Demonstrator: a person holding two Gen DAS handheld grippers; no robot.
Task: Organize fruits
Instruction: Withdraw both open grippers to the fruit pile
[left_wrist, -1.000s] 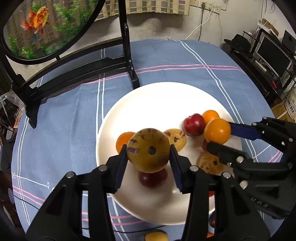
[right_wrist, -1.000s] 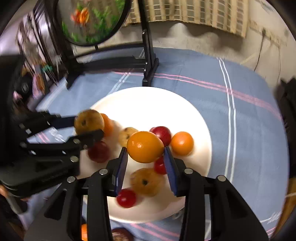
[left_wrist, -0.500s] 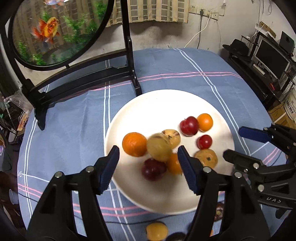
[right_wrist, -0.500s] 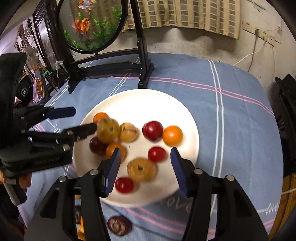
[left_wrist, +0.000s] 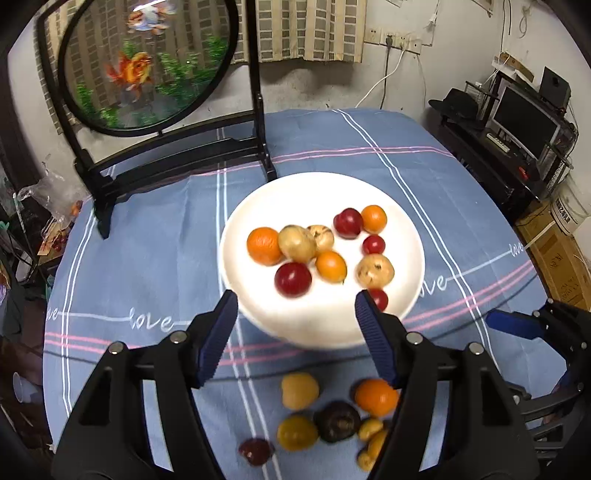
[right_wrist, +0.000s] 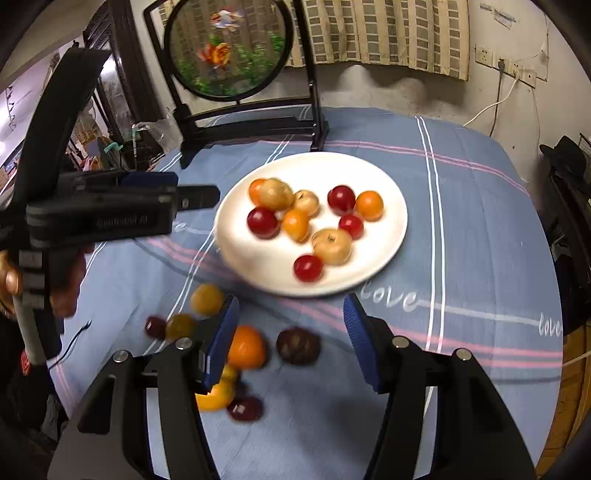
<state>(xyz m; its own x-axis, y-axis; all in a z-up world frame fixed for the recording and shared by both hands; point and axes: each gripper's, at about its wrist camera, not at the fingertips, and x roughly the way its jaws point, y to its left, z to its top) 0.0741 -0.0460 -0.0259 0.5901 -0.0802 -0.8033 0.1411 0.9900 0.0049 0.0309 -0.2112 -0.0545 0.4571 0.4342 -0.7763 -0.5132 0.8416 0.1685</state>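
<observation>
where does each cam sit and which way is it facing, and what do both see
Left wrist: on the left gripper, angled down at the round white plate of fruit; its own open blue-padded fingers show, with the right gripper at the right edge.
Right wrist: on the right gripper, angled down likewise; its open fingers, the left gripper and the hand holding it show at left.
Shared: plate, loose fruit on the blue striped tablecloth, round goldfish screen.

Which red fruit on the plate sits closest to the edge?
The small red fruit at the near side of the white plate, just in front of the big yellow-brown fruit. The other three red ones lie nearer the middle.
</observation>
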